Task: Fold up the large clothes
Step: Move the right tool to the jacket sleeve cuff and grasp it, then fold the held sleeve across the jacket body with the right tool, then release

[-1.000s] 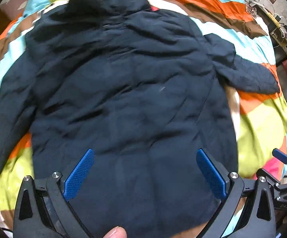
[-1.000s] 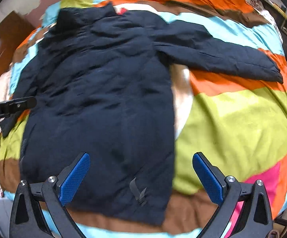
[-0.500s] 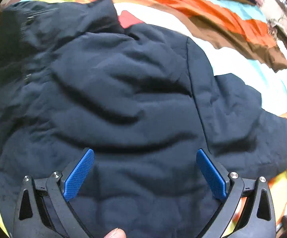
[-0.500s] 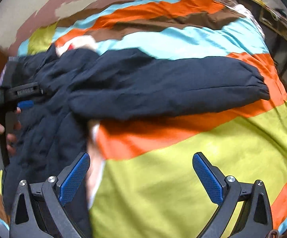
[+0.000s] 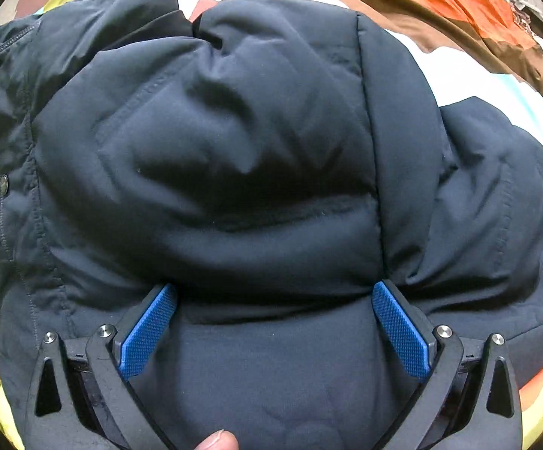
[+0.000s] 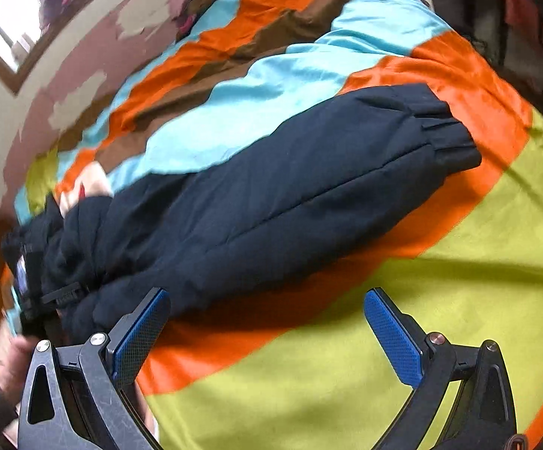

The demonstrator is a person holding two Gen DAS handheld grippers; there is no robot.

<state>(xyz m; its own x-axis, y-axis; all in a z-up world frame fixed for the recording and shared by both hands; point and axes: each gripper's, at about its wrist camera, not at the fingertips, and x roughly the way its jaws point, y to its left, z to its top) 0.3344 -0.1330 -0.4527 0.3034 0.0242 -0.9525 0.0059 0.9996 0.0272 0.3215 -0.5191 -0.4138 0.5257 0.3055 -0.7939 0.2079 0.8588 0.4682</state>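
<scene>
My left gripper (image 5: 273,296), jaws spread, presses into the navy jacket (image 5: 234,150); my right gripper (image 6: 267,303), also spread, hovers with the sleeve (image 6: 308,187) toward twelve o'clock on the striped bedspread (image 6: 458,262). No readable labels.

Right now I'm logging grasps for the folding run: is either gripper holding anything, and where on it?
Nothing is held. The left gripper is open over the jacket; the right gripper is open near the sleeve.

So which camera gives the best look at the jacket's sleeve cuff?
The right wrist view: the sleeve lies stretched across the striped bedspread, its gathered cuff fully visible. The left wrist view shows only the jacket's body, no cuff.
</scene>
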